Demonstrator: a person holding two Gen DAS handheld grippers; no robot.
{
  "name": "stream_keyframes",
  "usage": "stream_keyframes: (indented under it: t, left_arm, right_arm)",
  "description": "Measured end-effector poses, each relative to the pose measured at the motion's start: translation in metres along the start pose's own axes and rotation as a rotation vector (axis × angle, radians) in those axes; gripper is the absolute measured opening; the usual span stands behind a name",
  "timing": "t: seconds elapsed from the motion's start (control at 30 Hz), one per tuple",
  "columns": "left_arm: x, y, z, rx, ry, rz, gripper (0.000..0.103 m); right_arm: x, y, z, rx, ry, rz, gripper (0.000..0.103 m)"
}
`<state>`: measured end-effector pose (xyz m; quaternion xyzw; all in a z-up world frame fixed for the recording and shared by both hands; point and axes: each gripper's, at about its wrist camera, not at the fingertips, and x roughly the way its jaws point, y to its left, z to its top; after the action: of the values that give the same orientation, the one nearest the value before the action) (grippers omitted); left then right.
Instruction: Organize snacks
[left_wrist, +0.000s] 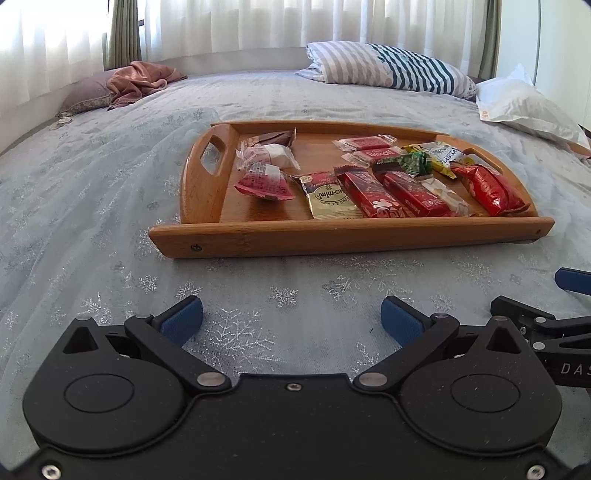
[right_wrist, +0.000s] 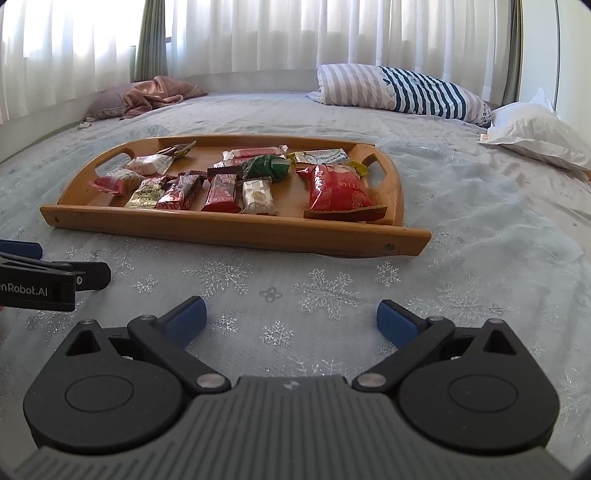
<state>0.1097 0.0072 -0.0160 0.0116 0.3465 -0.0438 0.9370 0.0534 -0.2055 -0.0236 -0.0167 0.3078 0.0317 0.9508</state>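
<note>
A wooden tray (left_wrist: 347, 236) (right_wrist: 229, 230) with cut-out handles lies on the bed and holds several wrapped snacks. Among them are a red bag (left_wrist: 489, 188) (right_wrist: 338, 188), red bars (left_wrist: 365, 194) (right_wrist: 221, 192), a cream packet (left_wrist: 328, 201) (right_wrist: 146, 194), a green wrapper (left_wrist: 408, 162) (right_wrist: 266, 166) and a white-wrapped cake (left_wrist: 271, 153) (right_wrist: 149, 164). My left gripper (left_wrist: 291, 319) hovers open over the bedspread in front of the tray, holding nothing. My right gripper (right_wrist: 291, 317) is likewise open and empty, just to its right.
The bed is covered by a pale blue snowflake bedspread (left_wrist: 92, 206) (right_wrist: 480, 229). A striped pillow (left_wrist: 388, 68) (right_wrist: 402, 88) and a white pillow (left_wrist: 524, 105) (right_wrist: 539, 134) lie at the back right, a pink cloth (left_wrist: 142, 79) (right_wrist: 159, 94) at the back left. Curtains (right_wrist: 277, 33) hang behind.
</note>
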Motion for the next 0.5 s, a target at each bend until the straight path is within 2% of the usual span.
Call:
stream_keyframes:
  t: [0.5]
  left_arm:
    - [0.0014, 0.0007, 0.0001, -0.001, 0.004, 0.0, 0.103]
  right_arm:
    - [0.0004, -0.0002, 0.0, 0.0, 0.001, 0.0, 0.103]
